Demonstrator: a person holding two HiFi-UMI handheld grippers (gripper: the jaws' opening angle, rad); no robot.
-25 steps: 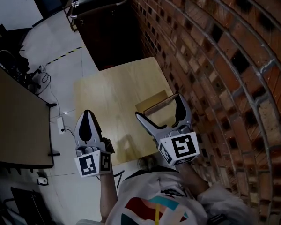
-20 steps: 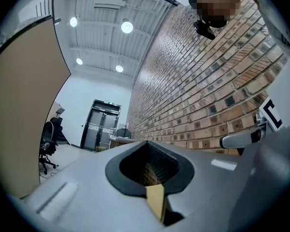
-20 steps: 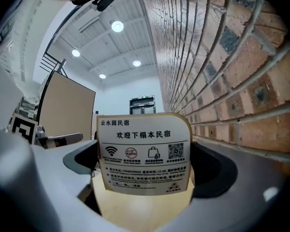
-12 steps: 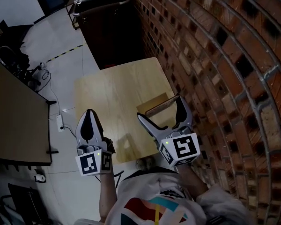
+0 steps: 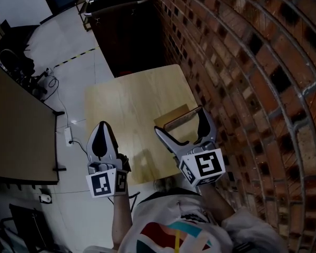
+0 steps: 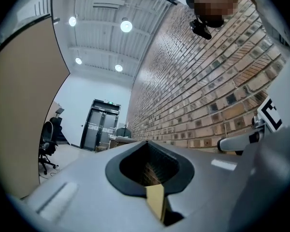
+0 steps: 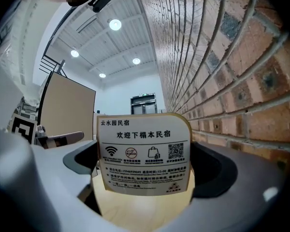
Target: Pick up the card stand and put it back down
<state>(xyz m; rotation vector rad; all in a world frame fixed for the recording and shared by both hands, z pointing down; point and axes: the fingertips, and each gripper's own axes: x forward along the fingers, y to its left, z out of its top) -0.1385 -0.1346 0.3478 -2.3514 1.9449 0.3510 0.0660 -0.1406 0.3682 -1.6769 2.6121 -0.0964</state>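
The card stand (image 5: 181, 118) is a wooden holder with a white printed card. It stands at the right side of the wooden table (image 5: 126, 99), close to the brick wall. My right gripper (image 5: 180, 121) spans its width with one jaw on each side edge, shut on it. In the right gripper view the card stand (image 7: 144, 153) fills the space between the two grey jaws, its print facing the camera. Whether its base touches the table I cannot tell. My left gripper (image 5: 99, 133) hangs shut and empty over the table's near left corner; in its own view the left gripper (image 6: 147, 175) holds nothing.
A brick wall (image 5: 242, 62) runs along the table's right edge. A dark cabinet (image 5: 126, 30) stands beyond the table's far end. At the left is a tan desk (image 5: 16, 136), with cables and a power strip (image 5: 68, 137) on the floor between.
Both grippers and the card stand keep the same places; only the head view shifts very slightly.
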